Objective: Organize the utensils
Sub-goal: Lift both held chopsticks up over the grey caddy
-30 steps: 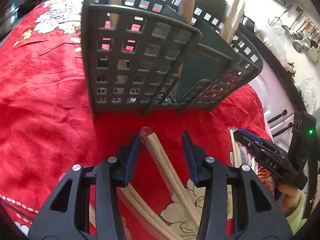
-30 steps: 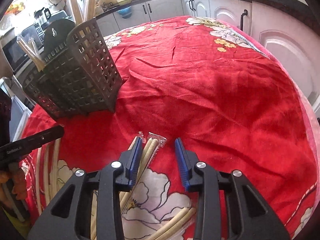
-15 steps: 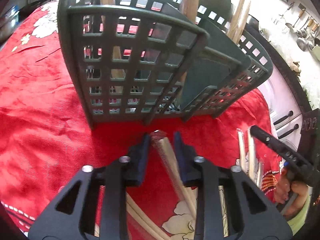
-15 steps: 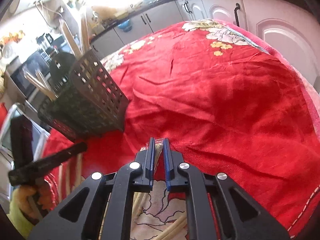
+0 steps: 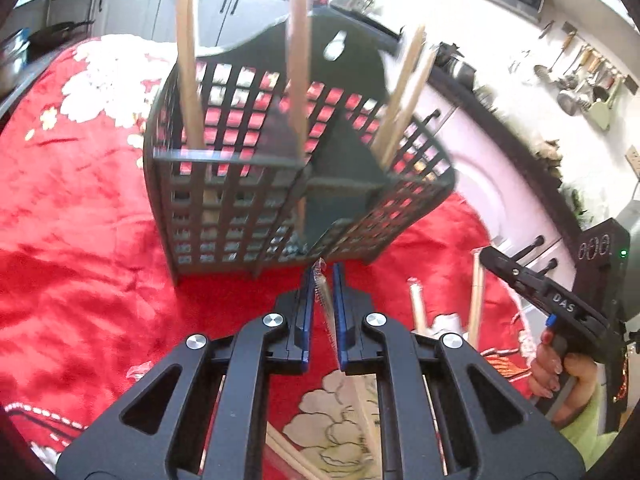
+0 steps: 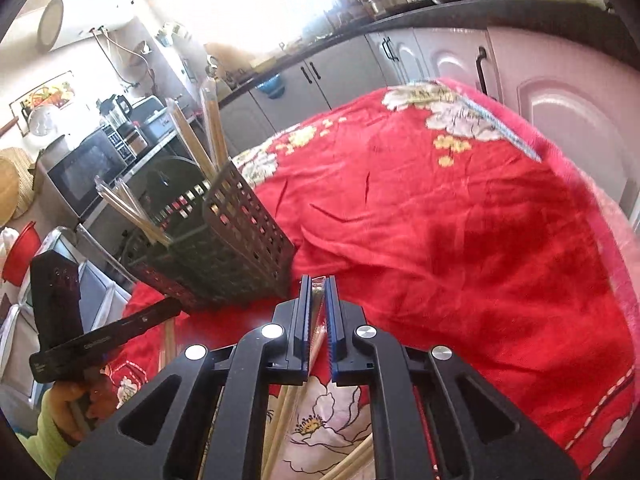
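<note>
A dark grey slotted utensil basket (image 5: 280, 184) stands on the red flowered cloth, with several wrapped chopstick pairs (image 5: 298, 80) upright in it. It also shows in the right wrist view (image 6: 224, 248). My left gripper (image 5: 321, 280) is shut on a wrapped chopstick pair (image 5: 326, 308), lifted just before the basket's base. My right gripper (image 6: 316, 292) is shut on another wrapped chopstick pair (image 6: 318, 336), raised near the basket's right corner. More wrapped chopsticks (image 5: 416, 304) lie on the cloth below.
The red cloth (image 6: 460, 240) covers a round table; its edge drops at the right. Kitchen cabinets (image 6: 440, 60) and a counter stand behind. The right gripper's body (image 5: 560, 304) shows in the left wrist view, the left's body (image 6: 100, 336) in the right wrist view.
Both grippers closed on wrapped chopstick pairs and lifted them off the cloth. The views tilted up, so the basket top and kitchen show more.
</note>
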`<state>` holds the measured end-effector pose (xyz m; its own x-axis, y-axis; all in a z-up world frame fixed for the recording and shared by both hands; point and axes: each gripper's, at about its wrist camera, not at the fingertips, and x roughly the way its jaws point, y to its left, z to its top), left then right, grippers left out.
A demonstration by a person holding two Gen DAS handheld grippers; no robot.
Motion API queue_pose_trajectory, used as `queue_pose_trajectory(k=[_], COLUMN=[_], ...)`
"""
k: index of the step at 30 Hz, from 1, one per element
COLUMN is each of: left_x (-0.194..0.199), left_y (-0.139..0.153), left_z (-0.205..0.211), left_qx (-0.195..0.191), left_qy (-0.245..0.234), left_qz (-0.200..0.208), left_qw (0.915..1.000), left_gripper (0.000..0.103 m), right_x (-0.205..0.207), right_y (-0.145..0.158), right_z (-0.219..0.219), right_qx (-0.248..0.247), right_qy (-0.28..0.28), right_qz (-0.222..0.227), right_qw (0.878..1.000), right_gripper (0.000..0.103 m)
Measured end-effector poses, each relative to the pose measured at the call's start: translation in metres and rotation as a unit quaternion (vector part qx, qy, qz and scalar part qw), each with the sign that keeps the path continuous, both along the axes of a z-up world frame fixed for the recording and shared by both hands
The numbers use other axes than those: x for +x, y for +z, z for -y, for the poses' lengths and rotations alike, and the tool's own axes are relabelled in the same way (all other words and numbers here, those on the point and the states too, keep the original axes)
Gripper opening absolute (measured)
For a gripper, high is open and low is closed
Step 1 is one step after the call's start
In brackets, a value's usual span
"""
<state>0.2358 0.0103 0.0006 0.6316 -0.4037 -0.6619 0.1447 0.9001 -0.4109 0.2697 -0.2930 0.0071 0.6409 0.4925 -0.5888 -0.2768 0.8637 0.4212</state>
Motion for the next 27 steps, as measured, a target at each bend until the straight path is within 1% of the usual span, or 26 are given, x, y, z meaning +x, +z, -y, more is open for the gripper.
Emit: queue_pose_trajectory(k=[9,16,27], left_x=[-0.011,-0.022,-0.033], left_y=[0.034,0.059,0.106], left_z=[0.005,-0.003,-0.008], left_qx=[-0.011,-0.020,-0.026], left_qy=[-0.008,-0.006,0.001], left_qz=[0.046,0.083,0.141], left_qw=[0.9988,0.9964,0.9897], left_gripper=[0.004,0.003,0.003], right_x=[-0.014,-0.029,-0.054], right_y=[0.035,0.063,0.112], right_z=[0.000,-0.007,-0.023], right_qx=[0.005,0.007,-0.005], right_qy=[0.003,0.016,0.030], right_qz=[0.049,0.089,0.170], right_qw=[0.999,0.996,0.985], right_gripper=[0.006,0.006,0.006])
